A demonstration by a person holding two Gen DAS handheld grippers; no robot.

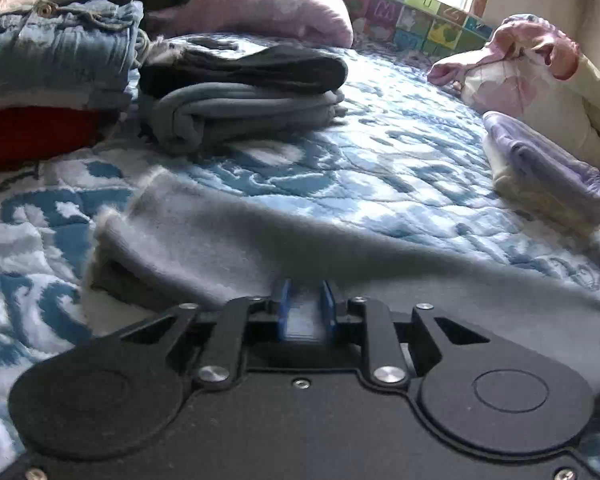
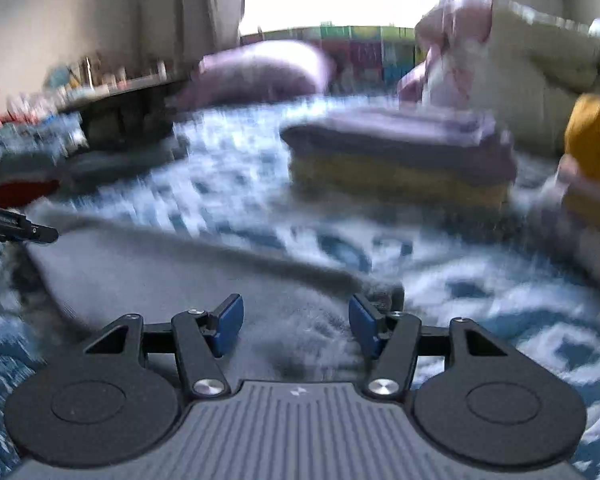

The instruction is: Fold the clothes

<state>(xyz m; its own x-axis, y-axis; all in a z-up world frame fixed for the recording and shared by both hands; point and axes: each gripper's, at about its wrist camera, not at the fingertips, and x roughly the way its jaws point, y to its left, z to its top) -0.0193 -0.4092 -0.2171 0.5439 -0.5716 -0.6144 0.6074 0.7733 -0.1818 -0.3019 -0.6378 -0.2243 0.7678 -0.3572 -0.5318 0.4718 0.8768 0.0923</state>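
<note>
left tongs pinch grey garment near edge; right tongs spread above.

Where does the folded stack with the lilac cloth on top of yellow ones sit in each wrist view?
Left wrist view: the folded lilac-over-yellow cloth stack lies at the right edge, on the blue-and-white quilt.
Right wrist view: the same stack, blurred, sits right of centre, above the open right hand-held gripper.
Shared landmark: the pink pillow at the back.
</note>
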